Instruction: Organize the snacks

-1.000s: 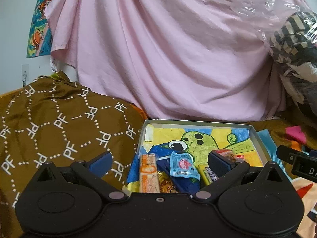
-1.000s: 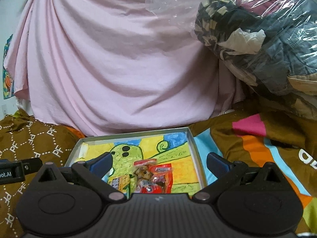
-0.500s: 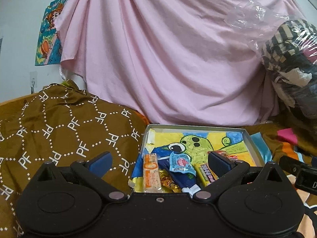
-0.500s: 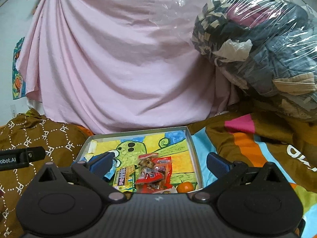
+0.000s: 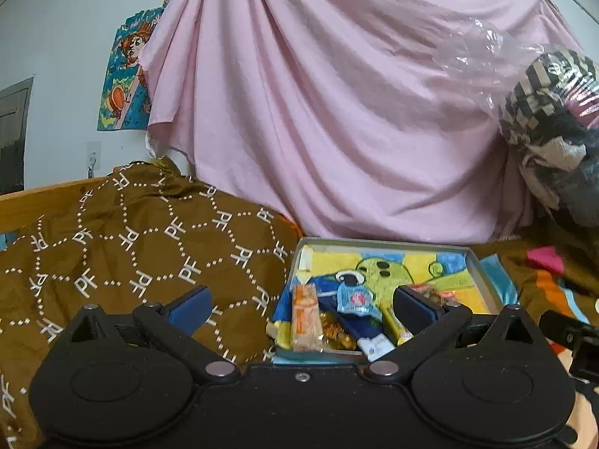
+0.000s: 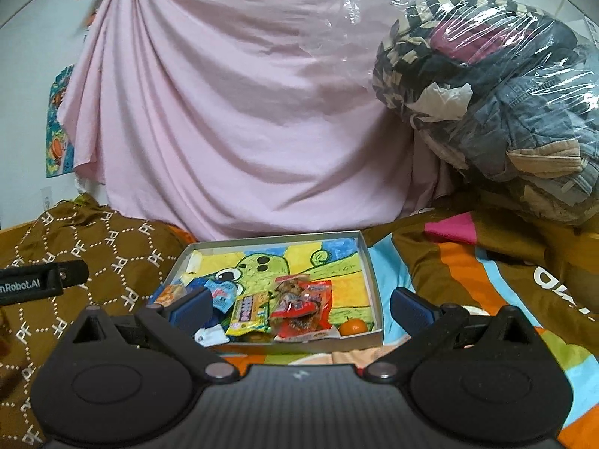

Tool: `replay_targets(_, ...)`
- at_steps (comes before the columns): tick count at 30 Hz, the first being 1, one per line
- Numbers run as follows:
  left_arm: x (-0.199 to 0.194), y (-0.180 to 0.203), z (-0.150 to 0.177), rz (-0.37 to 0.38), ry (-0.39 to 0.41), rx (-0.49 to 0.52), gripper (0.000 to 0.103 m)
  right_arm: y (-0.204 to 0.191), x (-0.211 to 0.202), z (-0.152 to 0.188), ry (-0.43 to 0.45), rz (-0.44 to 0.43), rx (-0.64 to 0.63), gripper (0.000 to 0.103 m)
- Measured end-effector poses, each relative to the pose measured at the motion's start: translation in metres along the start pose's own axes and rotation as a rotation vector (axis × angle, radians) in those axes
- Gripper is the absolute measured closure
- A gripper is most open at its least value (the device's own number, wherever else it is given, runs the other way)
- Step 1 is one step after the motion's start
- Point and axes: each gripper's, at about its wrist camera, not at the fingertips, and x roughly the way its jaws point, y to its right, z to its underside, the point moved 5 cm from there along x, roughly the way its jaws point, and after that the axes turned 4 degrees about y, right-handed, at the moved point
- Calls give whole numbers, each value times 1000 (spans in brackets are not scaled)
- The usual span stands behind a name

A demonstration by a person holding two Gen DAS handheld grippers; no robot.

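Each wrist camera looks forward and slightly downward along its own gripper fingers, from near the front edge of the shallow grey cardboard box with a cartoon-printed floor point(image 5: 483, 267) point(image 6: 368, 262). Both views share this box and the draped pink cloth backdrop point(image 5: 337, 112) point(image 6: 239, 112).

Left gripper point(image 5: 301, 308) wide open, nothing btwn the blue pads point(image 5: 191, 308). Ahead, a shallow tray point(image 5: 483, 273) w/ a cartoon-print bottom holds snacks at its near end: orange bar point(image 5: 306, 316), light blue packet point(image 5: 353, 299), dark blue pack point(image 5: 361, 327). Brown PF cloth point(image 5: 149, 254) lies left of tray, pink sheet point(image 5: 337, 112) hangs behind. Bagged clothes point(image 5: 554, 119) far right.
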Motion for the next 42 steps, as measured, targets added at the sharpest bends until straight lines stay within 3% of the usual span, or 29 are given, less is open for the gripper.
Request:
replay_targets(17, -45, -1, 17, 2, -8, 34, 1, -4, -45, 15, -19, -17, -10, 0)
replay_targets(27, -71, 1, 36, 4, -54, 91, 1, -13, -68, 25, -39, -36, -11, 0)
replay_targets(42, -98, -14, 54, -34, -114, 60, 1, -29, -95, 48, -88, -68, -33, 0)
